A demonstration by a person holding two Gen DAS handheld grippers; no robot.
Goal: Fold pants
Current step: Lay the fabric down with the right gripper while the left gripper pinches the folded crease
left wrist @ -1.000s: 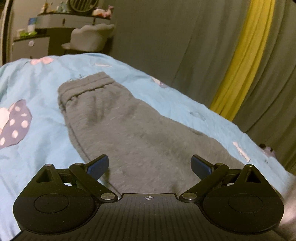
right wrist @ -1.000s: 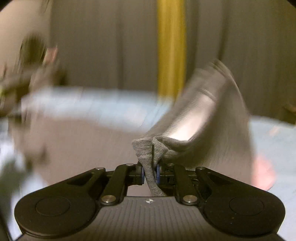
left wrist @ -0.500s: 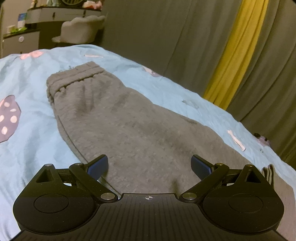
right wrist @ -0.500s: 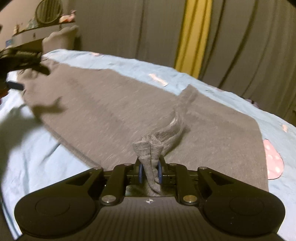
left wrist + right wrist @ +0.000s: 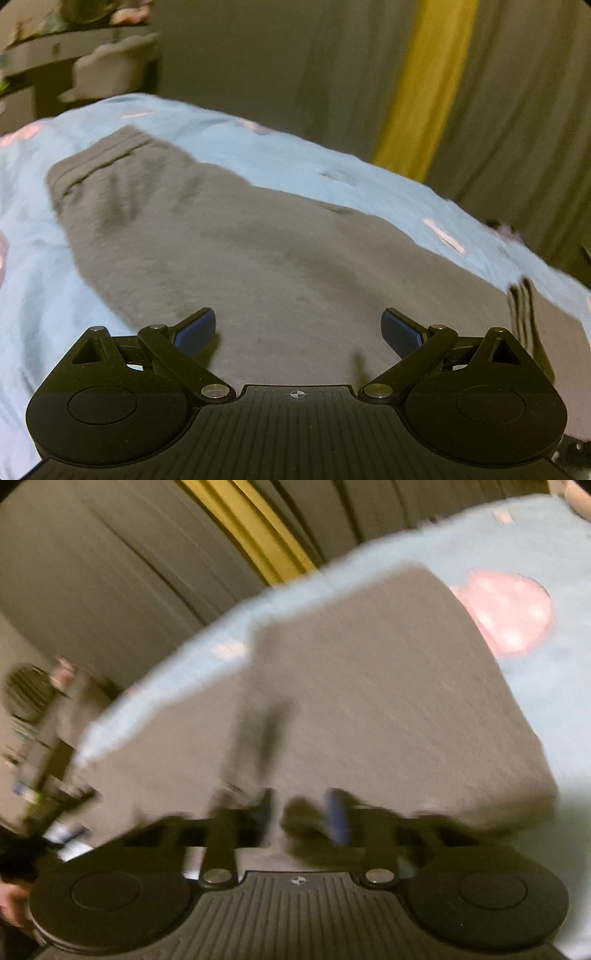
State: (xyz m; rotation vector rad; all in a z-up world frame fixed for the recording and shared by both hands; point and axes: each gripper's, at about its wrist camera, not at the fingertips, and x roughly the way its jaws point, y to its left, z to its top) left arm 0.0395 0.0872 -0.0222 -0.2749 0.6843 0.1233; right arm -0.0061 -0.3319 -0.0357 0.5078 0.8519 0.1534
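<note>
Left tongs [image 5: 298, 328]: level, low over the grey pants [image 5: 258, 240], fingers spread wide, holding nothing.
Right tongs [image 5: 301, 818]: tilted, blurred; small gap between fingers, grip unclear.
Pants: flat on blue bed [image 5: 33, 266].

The right wrist view is smeared by motion throughout. The right gripper [image 5: 301, 818] shows only as dark streaks with a blue smudge, so whether its fingers are parted or closed — or pinching any cloth — cannot be told. The pants [image 5: 369, 701] there have soft, doubled edges, and their near end is hidden behind the gripper body. A round dark thing [image 5: 26, 694] at the left edge is too blurred to name.

In the left wrist view the shelf [image 5: 55, 44] at top left is blurred and cut off by the frame. The pants' [image 5: 258, 240] near part lies behind the left gripper [image 5: 298, 328] — the cuff end [image 5: 524, 310] is smeared.
</note>
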